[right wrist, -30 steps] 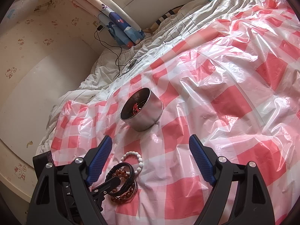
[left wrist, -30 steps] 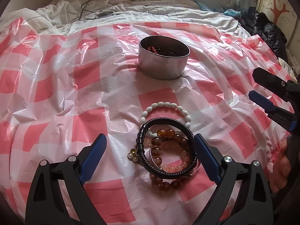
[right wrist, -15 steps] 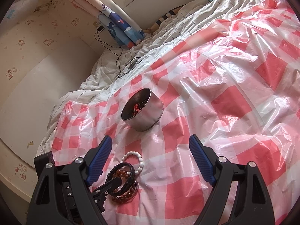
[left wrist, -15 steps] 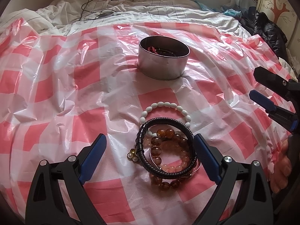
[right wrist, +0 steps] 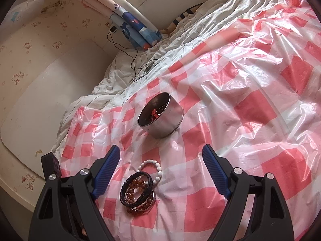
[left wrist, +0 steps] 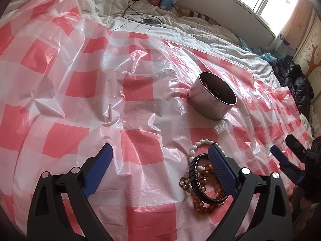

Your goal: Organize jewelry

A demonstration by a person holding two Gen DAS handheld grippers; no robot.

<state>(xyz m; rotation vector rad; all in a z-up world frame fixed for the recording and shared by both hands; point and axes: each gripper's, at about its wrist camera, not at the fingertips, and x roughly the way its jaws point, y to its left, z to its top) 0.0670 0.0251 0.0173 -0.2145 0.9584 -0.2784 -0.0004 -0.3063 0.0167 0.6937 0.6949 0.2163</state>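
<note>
Two grippers hover over a bed draped in a red-and-white checked plastic sheet (right wrist: 250,108). One round metal tin (right wrist: 161,120) stands on the sheet with red and dark jewelry inside. Just in front of it lies one pile of bracelets: a white bead bracelet (right wrist: 155,167), a black braided cord bracelet (right wrist: 136,188) and amber bead bracelets (left wrist: 208,192) tangled together. The left gripper (left wrist: 160,170) is spread wide and empty, beside the pile. The right gripper (right wrist: 160,172) is spread wide and empty above it. No readable writing.
</note>
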